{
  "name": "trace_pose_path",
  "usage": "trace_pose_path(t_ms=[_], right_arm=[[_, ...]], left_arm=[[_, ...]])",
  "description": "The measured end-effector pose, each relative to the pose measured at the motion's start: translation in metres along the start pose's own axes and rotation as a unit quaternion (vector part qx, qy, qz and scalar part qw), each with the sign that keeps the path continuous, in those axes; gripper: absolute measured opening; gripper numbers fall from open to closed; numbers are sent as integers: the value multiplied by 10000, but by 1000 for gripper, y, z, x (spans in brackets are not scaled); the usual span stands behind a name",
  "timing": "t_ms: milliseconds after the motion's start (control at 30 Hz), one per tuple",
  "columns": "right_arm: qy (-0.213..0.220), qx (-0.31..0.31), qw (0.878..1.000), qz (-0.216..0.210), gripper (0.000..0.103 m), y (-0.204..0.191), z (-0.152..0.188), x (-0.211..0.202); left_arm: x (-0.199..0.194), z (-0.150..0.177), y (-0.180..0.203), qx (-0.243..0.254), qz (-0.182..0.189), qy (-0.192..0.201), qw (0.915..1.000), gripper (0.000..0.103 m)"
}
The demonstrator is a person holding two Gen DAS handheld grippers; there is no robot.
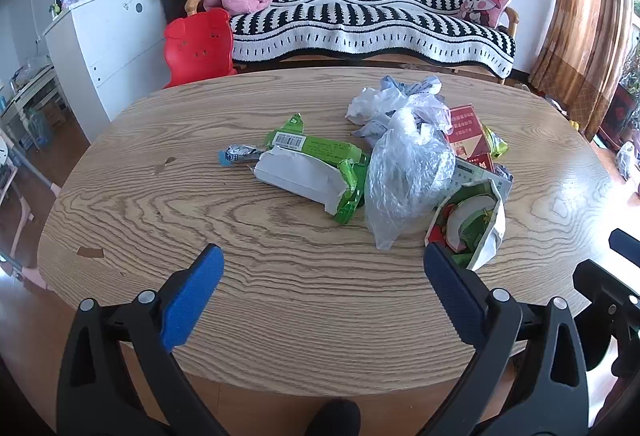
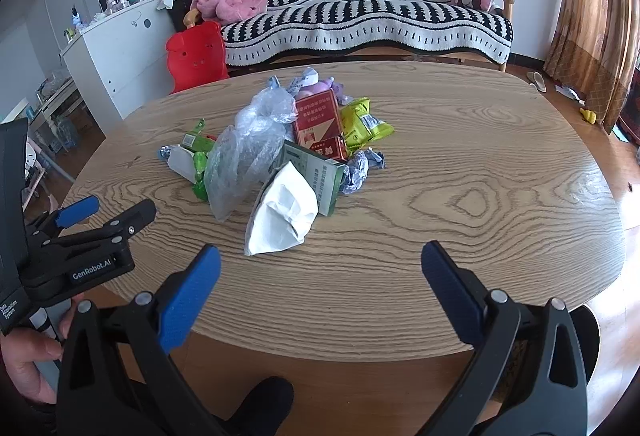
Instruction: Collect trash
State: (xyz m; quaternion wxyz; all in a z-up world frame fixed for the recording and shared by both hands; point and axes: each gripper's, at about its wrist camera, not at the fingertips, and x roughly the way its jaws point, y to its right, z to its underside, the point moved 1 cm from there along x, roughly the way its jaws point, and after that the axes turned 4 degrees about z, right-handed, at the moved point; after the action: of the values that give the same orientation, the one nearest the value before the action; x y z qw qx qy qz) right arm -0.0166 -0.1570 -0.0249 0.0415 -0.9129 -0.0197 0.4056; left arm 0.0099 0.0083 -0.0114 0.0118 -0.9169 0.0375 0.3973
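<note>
The trash sits heaped near the middle of the oval wooden table [image 1: 168, 212], and both tools hang back over the near edge with nothing in them, which reads as the start of a reach, not a carry. The left gripper [image 1: 323, 268] has its two blue-padded arms spread wide apart, and the right gripper [image 2: 321, 264] is spread just as wide; neither touches any piece yet. That wide spread suits the pile, since most of it is bulky and light. The clear plastic bag [image 1: 404, 172] is thin, crinkled film that stands up loosely on the heap and would collapse under a squeeze. Beside it lies a torn green carton [image 1: 312, 164], flattened cardboard with a white inner face and a barcode label, lying long and low on the wood. The red box [image 2: 318, 120] is stiffer card with firm, flat faces, propped among the other pieces. A yellow wrapper [image 2: 362, 124] looks glossy and creased, and the crumpled white paper carton [image 2: 286, 214] nearest the right tool is folded into a blunt cone, probably the easiest first pick. No bin shows in either view, so where the pieces must go I cannot tell.
</note>
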Motion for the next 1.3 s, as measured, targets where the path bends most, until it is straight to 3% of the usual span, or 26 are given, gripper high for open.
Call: trace_pose_path(t_ms=[1300], right_arm=[[-59,-20,9999,-98,97,-4,0,-1]], left_arm=[[2,0,1,7,-6,-17,10000,97]])
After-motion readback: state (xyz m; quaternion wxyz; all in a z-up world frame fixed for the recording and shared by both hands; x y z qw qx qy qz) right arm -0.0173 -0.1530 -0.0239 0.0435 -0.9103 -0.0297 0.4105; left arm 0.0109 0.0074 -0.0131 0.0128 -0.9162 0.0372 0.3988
